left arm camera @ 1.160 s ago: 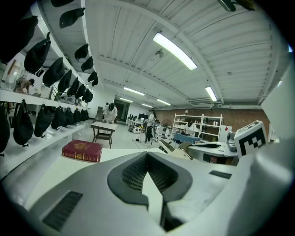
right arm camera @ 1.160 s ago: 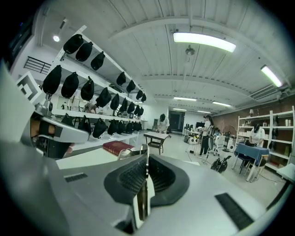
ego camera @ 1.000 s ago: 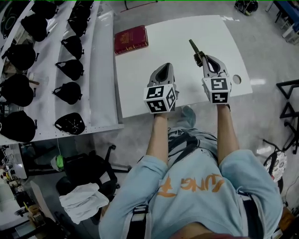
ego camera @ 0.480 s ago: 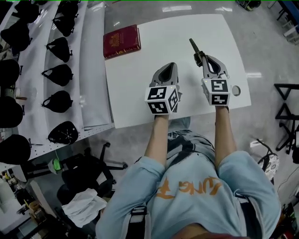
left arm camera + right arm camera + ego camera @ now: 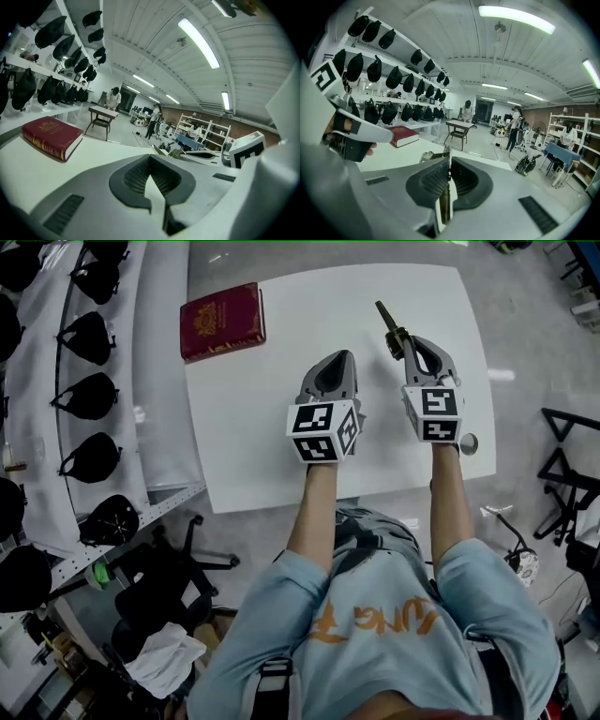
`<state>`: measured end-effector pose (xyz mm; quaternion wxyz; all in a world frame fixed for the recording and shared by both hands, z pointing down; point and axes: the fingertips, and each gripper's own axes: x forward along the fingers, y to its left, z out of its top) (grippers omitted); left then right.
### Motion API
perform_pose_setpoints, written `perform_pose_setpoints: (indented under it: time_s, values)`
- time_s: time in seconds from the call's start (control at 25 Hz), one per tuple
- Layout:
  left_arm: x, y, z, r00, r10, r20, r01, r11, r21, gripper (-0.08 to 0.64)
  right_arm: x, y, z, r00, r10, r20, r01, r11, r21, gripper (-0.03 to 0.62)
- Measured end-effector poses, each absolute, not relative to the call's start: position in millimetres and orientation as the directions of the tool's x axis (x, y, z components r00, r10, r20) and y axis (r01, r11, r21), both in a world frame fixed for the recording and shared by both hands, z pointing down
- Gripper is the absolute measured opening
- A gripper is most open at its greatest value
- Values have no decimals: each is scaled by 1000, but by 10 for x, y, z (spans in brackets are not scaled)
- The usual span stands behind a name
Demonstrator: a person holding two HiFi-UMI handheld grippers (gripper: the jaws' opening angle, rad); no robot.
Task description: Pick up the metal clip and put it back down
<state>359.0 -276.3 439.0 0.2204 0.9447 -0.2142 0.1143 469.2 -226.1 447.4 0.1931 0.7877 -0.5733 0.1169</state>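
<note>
**Clip Gripped in the Right Tongs**

The right tongs [image 5: 411, 343] were clamped on the metal clip [image 5: 388, 326]. Its thin body was pinched edge-on between the pads and its free end jutted ahead of the tips, probably so it could be laid back on the table [image 5: 281, 427]. The left tongs [image 5: 336, 362], closed on nothing, waited just beside them. A red book [image 5: 222, 321] lay well ahead and left of those.
</note>
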Motion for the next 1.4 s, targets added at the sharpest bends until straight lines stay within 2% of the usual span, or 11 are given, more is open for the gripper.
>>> perform_pose_setpoints:
  time_s: [0.44,1.0,1.4]
  values:
    - [3993,-3256,4759,881,-343,326,-461,-775,432,21,5150,-2822,4842,292,-832,471,-945,-176,274,31]
    - [4371,-3490,5225,895,-272,352,-431,-730,531,21,5693,-3508,5208,333,-786,522,-893,-85,442,31]
    - [4484,-3513,5343,904,-241,354,-410,-727,551,21,5683,-3671,5385,337,-771,540,-827,32,561,31]
